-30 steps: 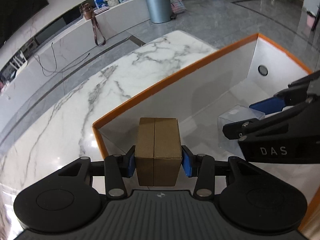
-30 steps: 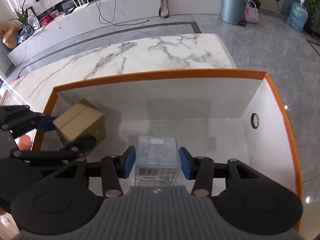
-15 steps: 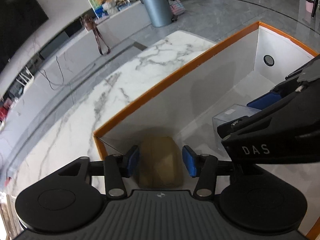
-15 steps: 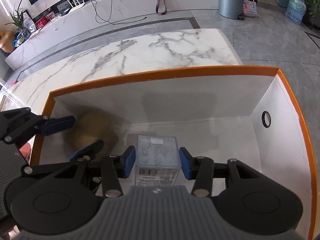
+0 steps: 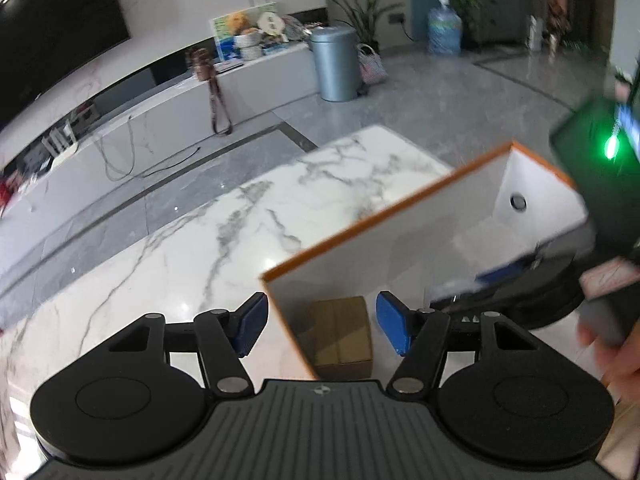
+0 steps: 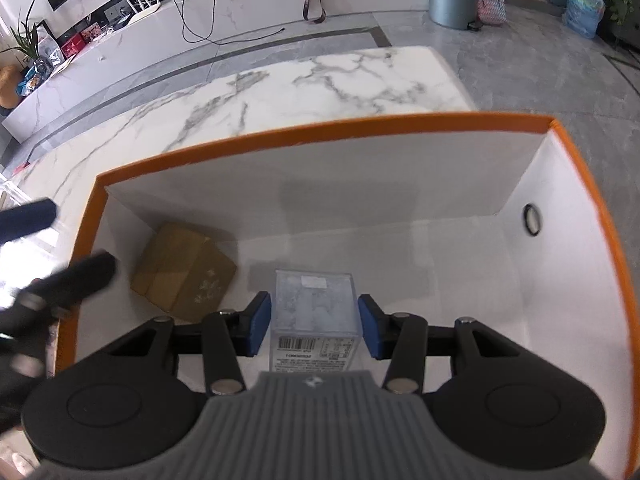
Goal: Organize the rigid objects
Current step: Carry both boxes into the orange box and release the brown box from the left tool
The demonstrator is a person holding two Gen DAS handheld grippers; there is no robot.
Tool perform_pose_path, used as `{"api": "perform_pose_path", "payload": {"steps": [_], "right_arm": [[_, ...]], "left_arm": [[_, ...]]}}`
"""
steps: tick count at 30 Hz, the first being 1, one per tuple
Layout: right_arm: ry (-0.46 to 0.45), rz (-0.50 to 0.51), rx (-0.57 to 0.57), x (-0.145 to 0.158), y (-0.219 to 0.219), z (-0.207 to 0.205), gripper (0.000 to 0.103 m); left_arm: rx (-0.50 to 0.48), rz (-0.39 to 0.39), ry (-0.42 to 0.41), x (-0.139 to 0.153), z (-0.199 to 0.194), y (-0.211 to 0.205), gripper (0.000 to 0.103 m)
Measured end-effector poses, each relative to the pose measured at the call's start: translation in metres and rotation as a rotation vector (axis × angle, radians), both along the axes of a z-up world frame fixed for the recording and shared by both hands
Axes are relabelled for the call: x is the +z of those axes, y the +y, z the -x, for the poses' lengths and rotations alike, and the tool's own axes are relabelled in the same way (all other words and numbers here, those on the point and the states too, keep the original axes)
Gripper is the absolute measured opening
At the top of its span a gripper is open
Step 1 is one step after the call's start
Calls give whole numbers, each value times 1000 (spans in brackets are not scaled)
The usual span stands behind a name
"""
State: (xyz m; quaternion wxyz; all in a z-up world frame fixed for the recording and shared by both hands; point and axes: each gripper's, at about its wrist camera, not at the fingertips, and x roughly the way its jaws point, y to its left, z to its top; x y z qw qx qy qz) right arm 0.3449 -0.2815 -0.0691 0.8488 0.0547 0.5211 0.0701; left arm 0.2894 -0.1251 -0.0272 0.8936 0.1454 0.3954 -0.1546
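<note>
A brown cardboard box (image 5: 340, 334) lies on the floor of the orange-rimmed white bin (image 5: 384, 216), in its near left corner; it also shows in the right wrist view (image 6: 182, 278). My left gripper (image 5: 322, 322) is open and empty, raised above the bin's left corner. A clear plastic box (image 6: 314, 312) with a barcode label stands on the bin floor (image 6: 460, 264). My right gripper (image 6: 314, 330) is open, its blue pads either side of the clear box with small gaps. The blurred left gripper (image 6: 52, 248) shows at the left edge.
The bin (image 6: 320, 130) stands on a white marble table (image 5: 200, 248). Beyond it are a grey floor, a low TV bench, a grey trash can (image 5: 334, 64) and a water jug (image 5: 444, 32). The right gripper and a hand (image 5: 600, 264) blur at right.
My left gripper let go of the cardboard box, which dropped into the bin's corner, then rose and drew back. My right gripper opened off the clear box and lifted.
</note>
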Motion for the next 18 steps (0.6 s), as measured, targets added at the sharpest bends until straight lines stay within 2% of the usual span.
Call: {"api": "perform_pose_path", "payload": {"steps": [2,6,11,18], "right_arm": [[9,-6,4,-3,7,-2,48],[12,-9,17,-5,23,-9,48],[4,-4,14,-8,40,-18,47],[-12,1,13,-8,55,-30,47]], "left_arm": [[34,35,32,3,-3,12,59],[111,117,105,-1,-16,35,50],[122,193,168,-10,-18,51,38],[119,237,190,-18,-16,58,33]]}}
